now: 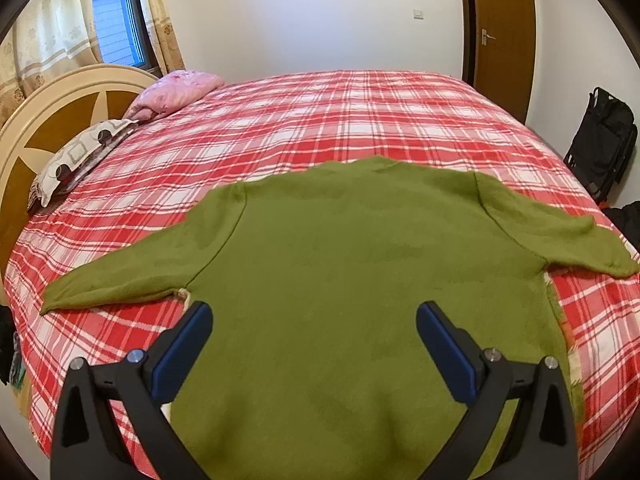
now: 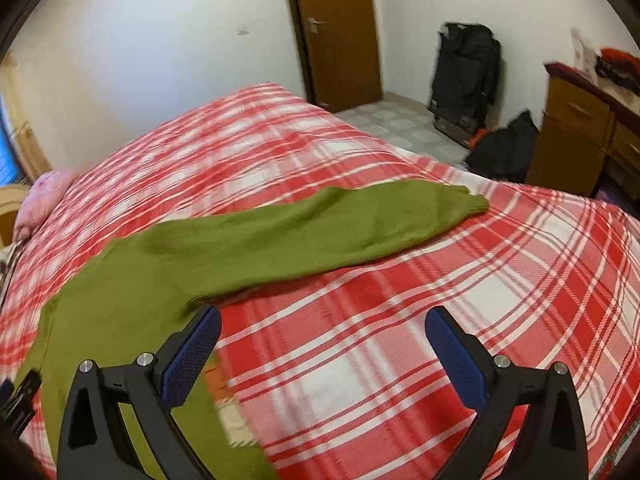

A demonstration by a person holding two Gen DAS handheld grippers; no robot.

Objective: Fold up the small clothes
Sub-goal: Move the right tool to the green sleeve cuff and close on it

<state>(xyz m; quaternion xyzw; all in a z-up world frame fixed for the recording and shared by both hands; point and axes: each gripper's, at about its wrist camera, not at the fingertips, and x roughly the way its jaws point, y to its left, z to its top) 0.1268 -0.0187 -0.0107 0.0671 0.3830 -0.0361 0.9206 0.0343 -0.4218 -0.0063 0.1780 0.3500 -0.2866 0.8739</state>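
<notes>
A: The green sweater (image 1: 360, 264) lies flat on the checked bedspread (image 1: 320, 120), both sleeves spread out to the sides. Nothing is folded yet, as far as I can judge.

B: And the grippers?

A: The left gripper (image 1: 314, 320) hangs over the lower part of the sweater's body with its jaws wide apart, gripping nothing. The right gripper (image 2: 322, 326) is spread just as wide, empty, above the bedspread just beside the sweater's right side, below the right sleeve (image 2: 320, 224).

B: What could go wrong from here?

A: The bedspread is soft and loose. A pinch that goes too deep may catch it along with the sweater, and the fold would drag the cover up. A pinch on only the top layer would let the lower one slide, so the fold comes out crooked. The right sleeve cuff (image 2: 474, 204) also lies near the bed's edge; a careless pull could send it over.

B: Anything in the way?

A: Not really. A pink pillow (image 1: 176, 90) and a patterned pillow (image 1: 76, 156) sit by the headboard (image 1: 36, 128), well apart from the sweater. Black bags (image 2: 466, 80) and a wooden dresser (image 2: 576, 136) stand on the floor beyond the bed.
</notes>
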